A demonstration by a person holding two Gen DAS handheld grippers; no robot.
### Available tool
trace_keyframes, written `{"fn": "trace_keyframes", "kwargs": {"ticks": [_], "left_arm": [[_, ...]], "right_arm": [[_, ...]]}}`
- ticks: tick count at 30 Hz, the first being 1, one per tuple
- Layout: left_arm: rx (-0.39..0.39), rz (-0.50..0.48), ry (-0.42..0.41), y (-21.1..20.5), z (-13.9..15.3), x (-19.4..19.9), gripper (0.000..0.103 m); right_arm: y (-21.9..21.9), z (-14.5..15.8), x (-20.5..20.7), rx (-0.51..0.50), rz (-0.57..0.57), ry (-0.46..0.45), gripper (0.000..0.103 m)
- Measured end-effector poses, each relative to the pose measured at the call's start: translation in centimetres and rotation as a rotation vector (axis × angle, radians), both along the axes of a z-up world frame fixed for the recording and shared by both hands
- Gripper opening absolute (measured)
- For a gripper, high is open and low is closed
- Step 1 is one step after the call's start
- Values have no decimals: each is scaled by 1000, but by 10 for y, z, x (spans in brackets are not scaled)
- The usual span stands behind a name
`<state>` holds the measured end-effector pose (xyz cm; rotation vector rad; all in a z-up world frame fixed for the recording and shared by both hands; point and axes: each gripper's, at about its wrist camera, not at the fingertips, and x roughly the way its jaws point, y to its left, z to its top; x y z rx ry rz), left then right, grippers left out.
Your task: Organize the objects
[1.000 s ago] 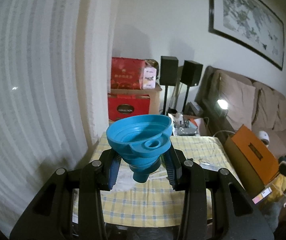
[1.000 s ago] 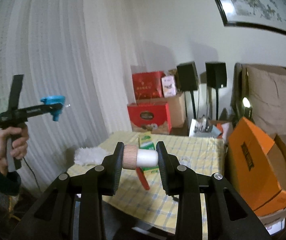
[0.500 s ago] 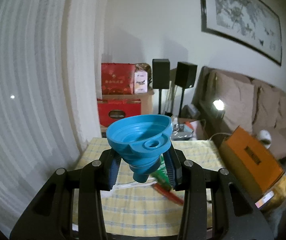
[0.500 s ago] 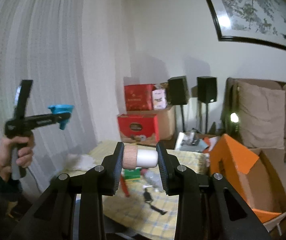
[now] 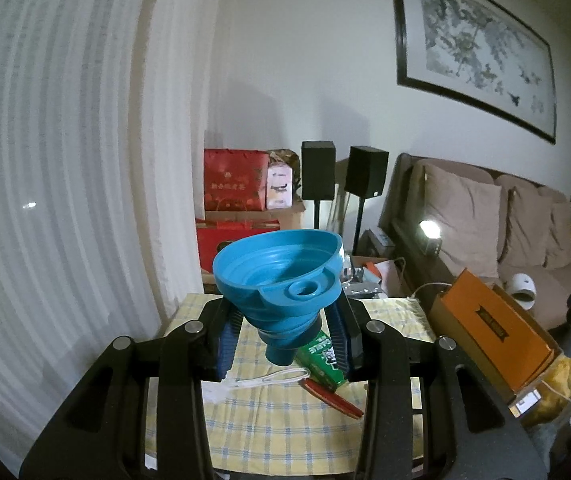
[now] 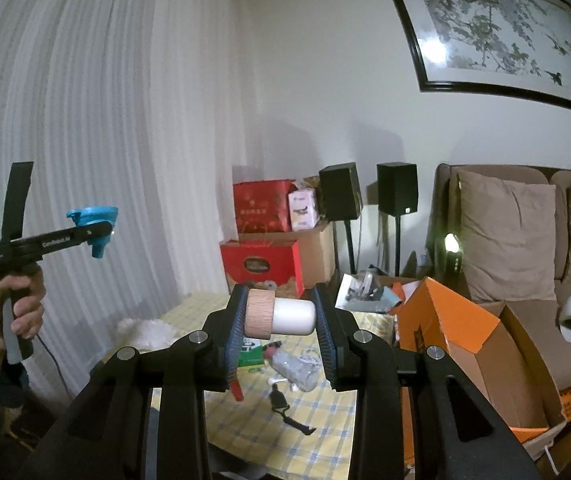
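Both sets of fingers are clamped: left gripper [image 5: 283, 334] on a blue funnel [image 5: 281, 284], right gripper [image 6: 279, 334] on a wood-capped white bottle [image 6: 279, 317].

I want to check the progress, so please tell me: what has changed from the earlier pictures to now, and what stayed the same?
Both grippers rose and drew back from the checked table: in both views it sits lower, and more items on it show. Nothing was taken hold of or let go. The left gripper stays shut on the blue funnel, the right gripper on the white bottle with wooden cap.
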<state>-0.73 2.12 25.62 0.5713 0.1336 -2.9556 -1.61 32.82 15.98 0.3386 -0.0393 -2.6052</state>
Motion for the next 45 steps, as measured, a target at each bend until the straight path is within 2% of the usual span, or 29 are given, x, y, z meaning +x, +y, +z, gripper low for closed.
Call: {"fn": "trace_keyframes", "kwargs": {"ticks": [7, 12, 20, 45], "left_arm": [[8, -3, -7, -5, 1, 3, 36], [-22, -2, 10, 1, 6, 7, 36], [21, -31, 0, 3, 4, 4, 36], [19, -93, -11, 26, 6, -11, 36]], "right_arm": [[1, -1, -2, 4, -2, -2, 32], [6, -2, -5, -1, -10, -7, 32], [16, -3, -5, -17, -34, -8, 32], [37, -1, -2, -30, -97, -14, 32]]}}
